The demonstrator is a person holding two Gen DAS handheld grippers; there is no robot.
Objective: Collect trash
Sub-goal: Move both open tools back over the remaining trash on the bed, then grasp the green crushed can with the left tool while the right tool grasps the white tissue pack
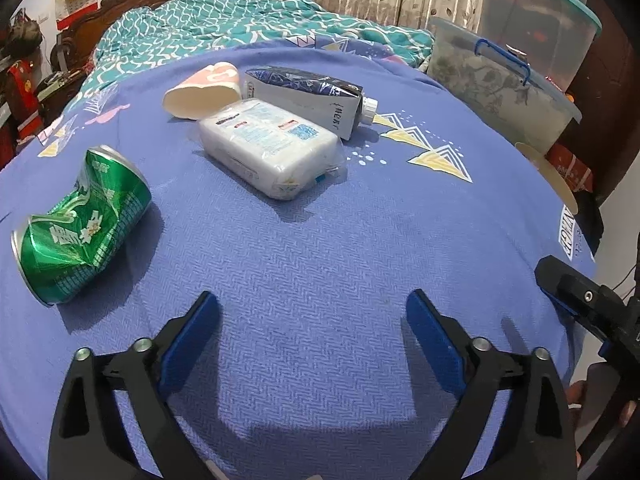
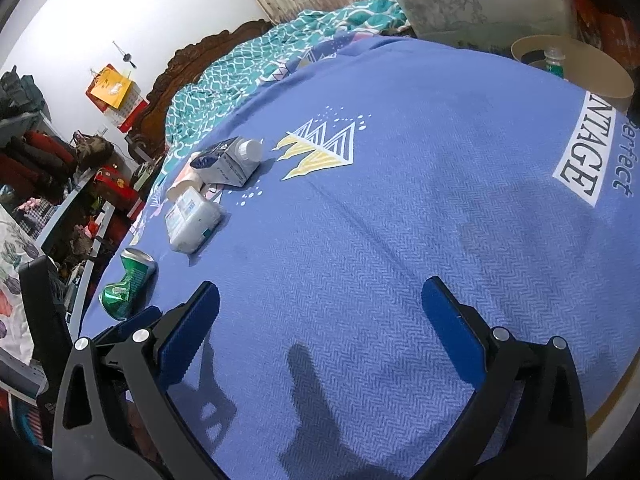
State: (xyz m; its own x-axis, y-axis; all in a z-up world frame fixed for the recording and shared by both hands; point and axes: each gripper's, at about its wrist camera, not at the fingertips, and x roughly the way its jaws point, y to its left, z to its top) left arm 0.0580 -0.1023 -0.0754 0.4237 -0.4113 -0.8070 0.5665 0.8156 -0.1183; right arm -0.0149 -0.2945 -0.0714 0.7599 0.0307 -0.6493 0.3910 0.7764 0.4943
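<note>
Blue-padded fingers of the left gripper (image 1: 312, 312) stand wide apart over bare purple bedspread (image 1: 320, 248), holding nothing. To their left, near the bed's edge, lies a crushed green can (image 1: 82, 226) on its side, dented in the middle. Farther ahead rests a white plastic-wrapped tissue pack (image 1: 272, 146), and just behind it a pink and white paper cup (image 1: 204, 90) tipped on its side, beside a dark blue and white drink carton (image 1: 308, 96) lying flat with its white screw cap pointing right. Cup and carton both sit close against the pack.

From the right wrist view, the right gripper (image 2: 320, 304) also has its jaws spread wide, empty above the bedspread. Well off to its right, past the bed's edge, a round tan bin (image 2: 580, 68) stands with a green-labelled bottle inside. A teal patterned quilt (image 1: 224, 20) is bunched at the head of the bed, with clear storage boxes (image 1: 504, 80) to the right.
</note>
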